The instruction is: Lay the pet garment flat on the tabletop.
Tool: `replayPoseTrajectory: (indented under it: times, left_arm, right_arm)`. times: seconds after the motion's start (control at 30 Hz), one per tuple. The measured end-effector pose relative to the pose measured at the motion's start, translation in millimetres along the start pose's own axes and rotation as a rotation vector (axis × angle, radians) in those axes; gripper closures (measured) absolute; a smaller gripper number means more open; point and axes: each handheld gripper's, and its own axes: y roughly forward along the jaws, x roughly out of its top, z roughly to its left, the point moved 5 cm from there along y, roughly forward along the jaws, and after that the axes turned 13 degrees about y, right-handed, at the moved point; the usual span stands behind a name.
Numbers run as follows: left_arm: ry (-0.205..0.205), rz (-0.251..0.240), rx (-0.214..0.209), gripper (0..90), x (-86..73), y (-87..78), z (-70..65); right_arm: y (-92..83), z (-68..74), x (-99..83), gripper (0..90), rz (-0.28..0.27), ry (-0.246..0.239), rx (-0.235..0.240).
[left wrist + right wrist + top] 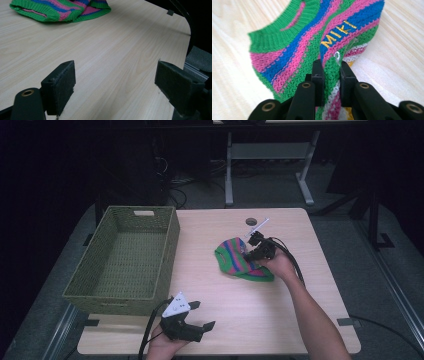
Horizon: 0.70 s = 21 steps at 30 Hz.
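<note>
A small knitted garment (240,262) striped green, pink and blue lies on the wooden table (210,320) right of centre. My right gripper (253,251) is shut on a pinched fold of it; in the right gripper view the jaws of the right gripper (332,72) squeeze the knit (312,47), which carries yellow stitched letters. My left gripper (204,316) rests near the table's front edge, open, with only bare wood between its pads (61,86). The garment (62,10) lies at the far end of the left gripper view.
A green woven basket (125,260) stands at the table's left side, with nothing inside. A white pen-like stick (257,226) and a dark round grommet (251,221) lie at the back of the table, behind the garment. Dark floor and desk legs lie beyond.
</note>
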Motion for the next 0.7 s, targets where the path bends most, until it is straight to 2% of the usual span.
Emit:
replayPoseTrajectory:
  times: [0.1,0.27,0.33,0.47,0.7]
  left_arm:
    - [0.004,-0.002,0.002,16.5,-0.2,-0.4,0.6]
    - [0.002,-0.005,0.000,16.5,-0.4,-0.9,0.8]
    - [0.005,-0.001,0.001,16.5,-0.3,-0.7,0.8]
    - [-0.002,-0.002,0.000,16.5,-0.7,-0.6,0.5]
    - [-0.020,-0.014,-0.009,16.5,0.2,-1.1,1.1]
  right_arm:
    - [-6.6,3.3,2.0,78.0,-0.011,-0.016,0.006]
    - [-17.7,9.2,3.8,78.3,-0.039,-0.011,0.048]
    - [-22.7,10.9,5.3,78.5,-0.045,-0.018,0.049]
    - [-32.6,13.2,7.5,78.7,-0.079,0.008,0.081]
    - [-50.9,14.2,7.9,78.8,-0.119,0.018,0.112]
